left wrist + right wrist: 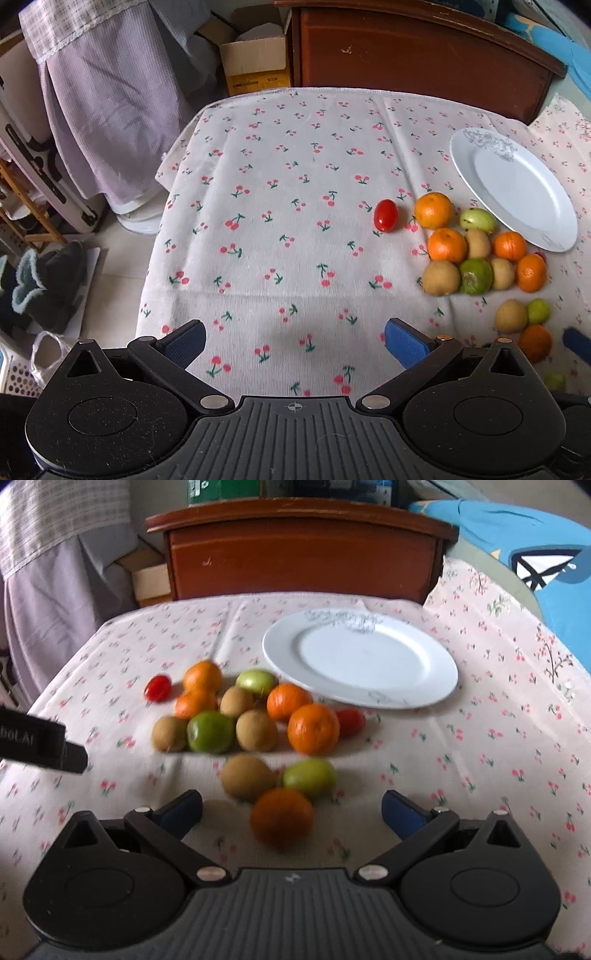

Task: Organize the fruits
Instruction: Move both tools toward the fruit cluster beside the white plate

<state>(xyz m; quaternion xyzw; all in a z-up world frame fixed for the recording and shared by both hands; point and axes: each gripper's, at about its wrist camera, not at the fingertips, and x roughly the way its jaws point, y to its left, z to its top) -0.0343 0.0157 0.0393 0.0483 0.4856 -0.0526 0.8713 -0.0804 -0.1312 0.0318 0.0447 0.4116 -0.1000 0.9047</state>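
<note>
The round white ceramic plate (436, 672) lies empty on the surface under a cherry-print cotton cloth (280, 221), and every fruit sits loose on the cloth just beside its near rim. The right claw (291, 808) is spread wide and holds nothing, hovering over the nearest small orange mandarin (282, 818), which touches a tan-brown round fruit (247, 775) and a green one (309, 777). The left claw (293, 341) is equally wide and empty, well apart from the pile, over bare cloth.

The mandarin looks light, with a soft, slightly yielding peel, so a gentle squeeze across its widest middle should suit. Being round, it may roll or nudge its neighbours. The glossy red cherry tomato (385, 215), standing alone, seems slippery and easily crushed.
</note>
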